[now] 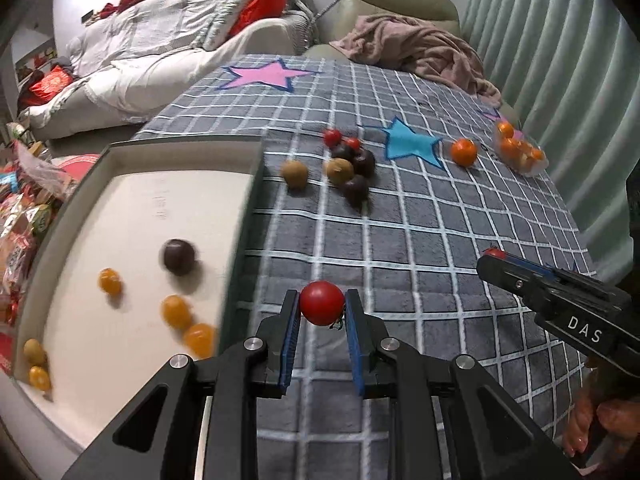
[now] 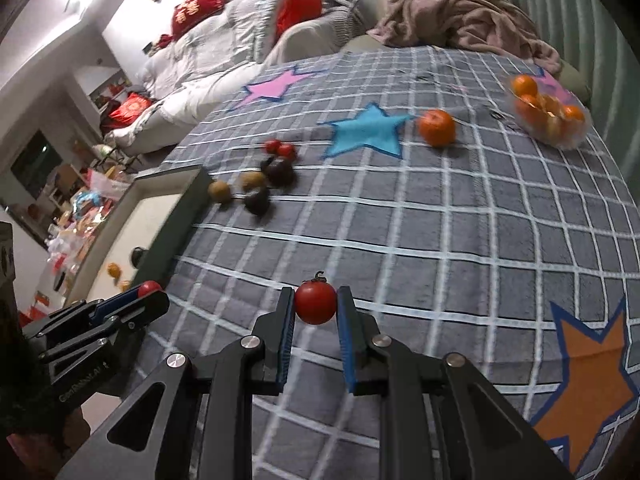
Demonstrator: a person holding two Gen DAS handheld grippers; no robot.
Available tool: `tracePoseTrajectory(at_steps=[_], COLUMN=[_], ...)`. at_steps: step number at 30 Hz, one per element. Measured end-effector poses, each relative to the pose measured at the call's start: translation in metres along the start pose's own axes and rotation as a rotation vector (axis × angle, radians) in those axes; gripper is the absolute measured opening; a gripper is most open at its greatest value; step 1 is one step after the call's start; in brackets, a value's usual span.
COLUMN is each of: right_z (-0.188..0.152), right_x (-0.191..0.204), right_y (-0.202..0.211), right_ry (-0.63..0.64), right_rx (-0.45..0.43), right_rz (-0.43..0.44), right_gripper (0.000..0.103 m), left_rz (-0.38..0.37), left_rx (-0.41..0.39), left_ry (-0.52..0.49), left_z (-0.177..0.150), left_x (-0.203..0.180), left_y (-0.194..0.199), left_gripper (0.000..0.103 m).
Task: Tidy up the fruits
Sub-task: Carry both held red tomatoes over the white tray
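Observation:
My left gripper [image 1: 322, 304] is shut on a red cherry tomato [image 1: 322, 302], held above the checked cloth just right of the grey tray [image 1: 256, 184]. Inside the tray lie a dark round fruit [image 1: 179, 255], several yellow-orange kumquats [image 1: 176, 311] and a brown kiwi [image 1: 34, 352]. My right gripper [image 2: 316, 306] is shut on another red cherry tomato [image 2: 316, 304] with a small stem. Each gripper shows in the other's view: the right gripper [image 1: 494, 258] at the right edge, the left gripper [image 2: 150, 290] at lower left, beside the tray [image 2: 176, 216].
A heap of kiwis, dark fruits and two small tomatoes [image 1: 346, 164] lies on the cloth past the tray. A loose orange [image 1: 464, 152] and a clear bag of oranges [image 1: 520, 152] sit far right. A pink blanket [image 1: 420, 48], a sofa and a curtain stand behind.

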State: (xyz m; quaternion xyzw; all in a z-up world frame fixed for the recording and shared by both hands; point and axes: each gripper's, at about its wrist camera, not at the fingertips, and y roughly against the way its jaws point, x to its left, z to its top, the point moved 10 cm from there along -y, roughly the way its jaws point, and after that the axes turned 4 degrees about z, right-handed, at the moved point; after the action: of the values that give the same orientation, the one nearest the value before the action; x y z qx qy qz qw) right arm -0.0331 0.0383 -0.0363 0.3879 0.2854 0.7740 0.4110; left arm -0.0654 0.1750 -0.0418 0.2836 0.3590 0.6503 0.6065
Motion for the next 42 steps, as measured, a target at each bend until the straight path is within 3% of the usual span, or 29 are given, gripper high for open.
tracePoseTrajectory(at_steps=[15, 22, 32, 42], right_z=[-0.008, -0.02, -0.043, -0.067], right_x=[0.122, 0.168, 0.209, 0.215], right_y=[-0.021, -0.037, -0.06, -0.082], right_ry=[0.172, 0.242, 0.324, 0.408], right_rx=[0.047, 0.091, 0.166, 0.246], right_rz=[0.084, 0.121, 0.14, 0.098], right_gripper=[0.023, 0.023, 0.023, 0.023], left_rz=[0.115, 0.16, 0.183, 0.2], left_rx=[-0.02, -0.003, 0.03, 0.046], left_ry=[0.148, 0.177, 0.186, 0.171], left_z=[-0.022, -0.032, -0.043, -0.047], left_x=[0.122, 0.16, 0.185, 0.188], left_y=[0.022, 0.019, 0.008, 0.002], left_gripper=[0.024, 0.024, 0.024, 0.024])
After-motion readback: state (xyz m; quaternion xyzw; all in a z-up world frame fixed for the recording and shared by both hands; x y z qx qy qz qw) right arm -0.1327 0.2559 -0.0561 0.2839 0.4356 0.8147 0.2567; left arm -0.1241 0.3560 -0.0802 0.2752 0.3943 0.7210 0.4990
